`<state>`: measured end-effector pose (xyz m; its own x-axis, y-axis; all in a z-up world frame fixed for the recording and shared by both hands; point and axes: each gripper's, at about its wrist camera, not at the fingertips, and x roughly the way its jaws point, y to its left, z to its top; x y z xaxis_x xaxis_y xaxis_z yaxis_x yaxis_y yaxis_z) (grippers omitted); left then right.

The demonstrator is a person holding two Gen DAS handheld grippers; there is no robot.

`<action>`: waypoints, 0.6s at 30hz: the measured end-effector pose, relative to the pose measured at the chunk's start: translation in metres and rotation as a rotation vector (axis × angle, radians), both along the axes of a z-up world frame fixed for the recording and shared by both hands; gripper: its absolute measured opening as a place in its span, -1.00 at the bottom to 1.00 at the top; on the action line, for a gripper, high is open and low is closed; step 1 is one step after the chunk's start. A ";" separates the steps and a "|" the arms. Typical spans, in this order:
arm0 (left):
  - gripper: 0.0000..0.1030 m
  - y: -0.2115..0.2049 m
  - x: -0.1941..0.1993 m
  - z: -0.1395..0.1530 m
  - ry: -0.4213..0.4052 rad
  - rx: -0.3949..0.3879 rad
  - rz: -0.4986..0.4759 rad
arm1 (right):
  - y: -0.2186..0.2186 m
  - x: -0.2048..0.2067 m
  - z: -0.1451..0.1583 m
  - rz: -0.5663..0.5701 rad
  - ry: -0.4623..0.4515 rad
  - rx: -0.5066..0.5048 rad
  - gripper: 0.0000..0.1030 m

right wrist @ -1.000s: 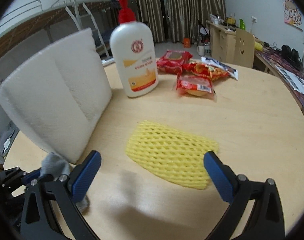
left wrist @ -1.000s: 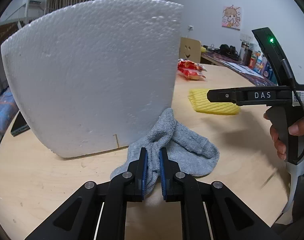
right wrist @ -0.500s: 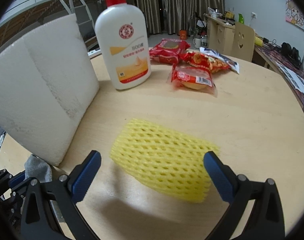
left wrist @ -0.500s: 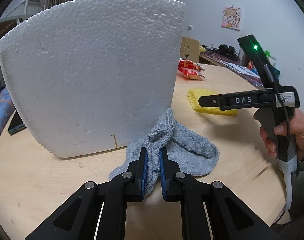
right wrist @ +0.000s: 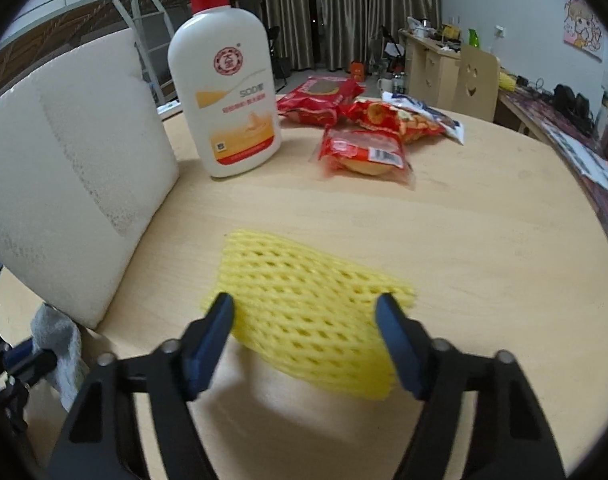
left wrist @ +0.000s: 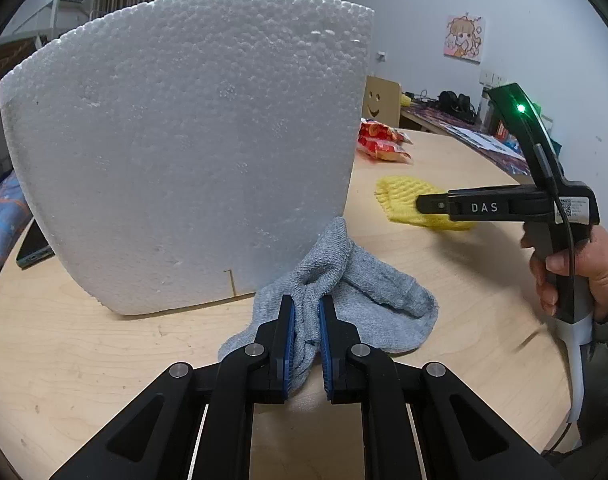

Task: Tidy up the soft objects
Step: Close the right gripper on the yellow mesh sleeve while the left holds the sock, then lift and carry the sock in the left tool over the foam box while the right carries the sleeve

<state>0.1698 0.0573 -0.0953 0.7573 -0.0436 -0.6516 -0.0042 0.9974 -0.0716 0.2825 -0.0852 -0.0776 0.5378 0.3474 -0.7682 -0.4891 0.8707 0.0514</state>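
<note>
Left tool (left wrist: 306, 342) clamped on grey sock (left wrist: 344, 300) beside foam block (left wrist: 184, 160). Right tool (right wrist: 304, 320) fingers apart, straddling yellow foam net (right wrist: 304, 312), possibly touching. Next: close on net, lift.

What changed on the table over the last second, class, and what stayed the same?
The right gripper moved in over the yellow foam net, its fingers narrowing around it but not yet closed. The left gripper stayed shut on the grey sock beside the foam block.

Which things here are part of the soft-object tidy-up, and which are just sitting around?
In the job: gray sock, pinched by the left gripper; yellow foam net, between the open right gripper.

Lying about: foam block, lotion bottle, snack packets.
</note>
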 end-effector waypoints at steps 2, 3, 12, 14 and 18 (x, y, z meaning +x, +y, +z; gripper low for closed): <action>-0.77 0.000 -0.002 0.001 -0.005 0.000 0.002 | -0.005 -0.001 0.001 -0.008 -0.013 -0.012 -0.08; -0.77 0.000 -0.002 0.001 -0.007 0.000 0.002 | -0.008 0.000 0.001 -0.011 -0.009 -0.005 -0.23; -0.76 0.006 -0.009 0.003 -0.029 -0.018 0.007 | -0.016 -0.008 0.004 0.007 -0.006 0.012 -0.73; -0.77 0.006 -0.011 0.003 -0.031 -0.019 0.010 | -0.017 -0.013 0.010 0.025 -0.006 0.054 -0.74; -0.77 0.004 -0.016 0.005 -0.046 -0.021 0.010 | -0.014 -0.028 0.024 0.066 -0.030 0.084 -0.75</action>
<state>0.1536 0.0615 -0.0906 0.7871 -0.0489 -0.6149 -0.0103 0.9957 -0.0925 0.2546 -0.0994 -0.0536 0.5342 0.4449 -0.7188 -0.5473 0.8301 0.1070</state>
